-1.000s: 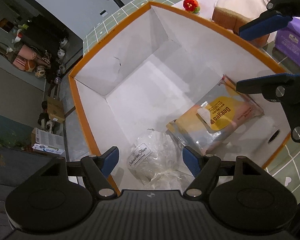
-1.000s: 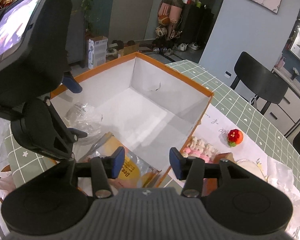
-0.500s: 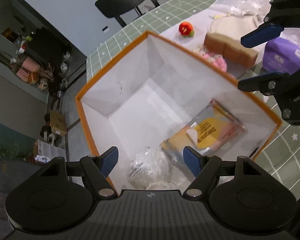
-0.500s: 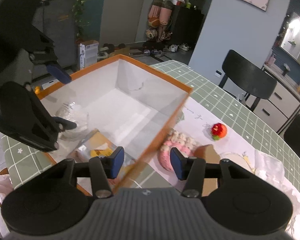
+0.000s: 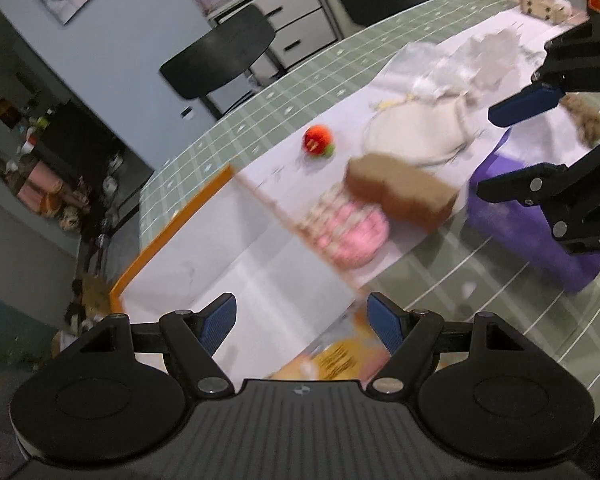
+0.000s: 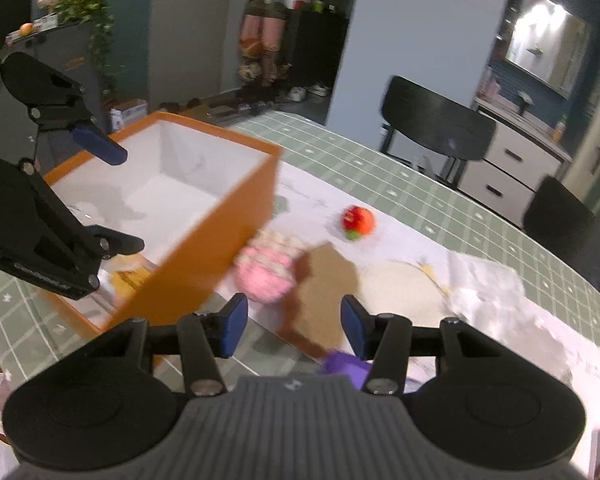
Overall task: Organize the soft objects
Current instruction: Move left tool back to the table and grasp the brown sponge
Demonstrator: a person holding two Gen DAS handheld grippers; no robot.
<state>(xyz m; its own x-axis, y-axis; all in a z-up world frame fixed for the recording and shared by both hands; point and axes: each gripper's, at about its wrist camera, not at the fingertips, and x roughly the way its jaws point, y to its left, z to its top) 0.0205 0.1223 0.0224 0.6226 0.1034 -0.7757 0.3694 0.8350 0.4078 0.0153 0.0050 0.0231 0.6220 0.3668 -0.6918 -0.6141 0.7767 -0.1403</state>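
My left gripper (image 5: 302, 322) hangs open over the near corner of the orange box (image 5: 188, 216), nothing between its pads. A yellow packet (image 5: 336, 360) lies in the box below it. My right gripper (image 6: 295, 328) is open and empty above the table, beside the box (image 6: 220, 232). Ahead of it lie a pink plush cake (image 6: 264, 272), a brown bread-shaped plush (image 6: 324, 280), a red fruit toy (image 6: 358, 220) and a white round cushion (image 6: 400, 288). A purple pack (image 6: 344, 364) sits just under its fingers. The left gripper (image 6: 112, 194) shows above the box.
Crumpled white plastic (image 6: 488, 284) covers the table's right part. Two black chairs (image 6: 436, 128) stand at the far edge, with white drawers (image 6: 512, 168) behind them. A clear bag (image 6: 84, 212) lies inside the box. A white cloth runs over the green checked tablecloth (image 6: 380, 172).
Both grippers have drawn away from the box interior and swung right toward the soft toys on the table. The box has slid to the left in both views. Neither jaw opening has changed.
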